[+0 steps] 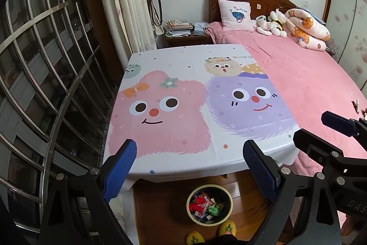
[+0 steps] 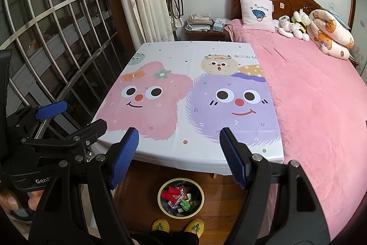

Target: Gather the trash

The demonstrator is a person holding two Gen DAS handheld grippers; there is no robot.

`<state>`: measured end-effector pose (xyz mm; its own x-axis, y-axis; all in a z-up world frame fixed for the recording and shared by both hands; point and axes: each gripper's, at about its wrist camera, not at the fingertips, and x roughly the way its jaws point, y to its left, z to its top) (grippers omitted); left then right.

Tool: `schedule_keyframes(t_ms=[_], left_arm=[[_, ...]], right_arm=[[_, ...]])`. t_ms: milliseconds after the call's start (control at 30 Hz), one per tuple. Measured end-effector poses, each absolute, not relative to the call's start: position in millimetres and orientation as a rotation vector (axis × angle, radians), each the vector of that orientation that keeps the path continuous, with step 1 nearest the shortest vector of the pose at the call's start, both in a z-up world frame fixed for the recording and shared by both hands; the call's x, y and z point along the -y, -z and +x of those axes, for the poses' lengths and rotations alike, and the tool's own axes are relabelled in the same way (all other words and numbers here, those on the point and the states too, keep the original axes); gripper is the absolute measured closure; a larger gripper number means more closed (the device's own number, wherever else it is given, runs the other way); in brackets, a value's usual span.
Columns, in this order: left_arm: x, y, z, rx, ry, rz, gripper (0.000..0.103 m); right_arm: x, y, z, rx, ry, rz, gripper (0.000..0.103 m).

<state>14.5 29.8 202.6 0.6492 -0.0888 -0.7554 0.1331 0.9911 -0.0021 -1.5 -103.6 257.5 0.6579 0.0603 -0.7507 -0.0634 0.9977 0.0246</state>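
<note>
A round trash bin (image 1: 209,204) stands on the wooden floor below the table's near edge, holding several colourful wrappers (image 1: 203,202); it also shows in the right wrist view (image 2: 181,198). My left gripper (image 1: 189,149) is open and empty, held above the table's near edge and the bin. My right gripper (image 2: 179,138) is open and empty, beside the left one. Each shows in the other's view: the right gripper (image 1: 318,130) and the left gripper (image 2: 75,115). The cartoon tablecloth (image 1: 183,88) bears no trash.
A pink bed (image 1: 309,84) with a pillow, plush toys and a rolled quilt adjoins the table's right side. A barred window (image 1: 45,61) and curtain stand left. A nightstand (image 1: 185,36) with books is behind. Yellow slippers (image 2: 179,226) are by the bin.
</note>
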Motion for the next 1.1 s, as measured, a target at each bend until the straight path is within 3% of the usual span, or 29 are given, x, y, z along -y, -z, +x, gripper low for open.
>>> schedule_keyframes(t_ms=[1100], left_arm=[[-36.2, -206.4, 14.2, -0.849, 0.103, 0.079, 0.009]], right_arm=[[110.9, -258.6, 1.9, -0.854, -0.069, 0.008, 0.032]])
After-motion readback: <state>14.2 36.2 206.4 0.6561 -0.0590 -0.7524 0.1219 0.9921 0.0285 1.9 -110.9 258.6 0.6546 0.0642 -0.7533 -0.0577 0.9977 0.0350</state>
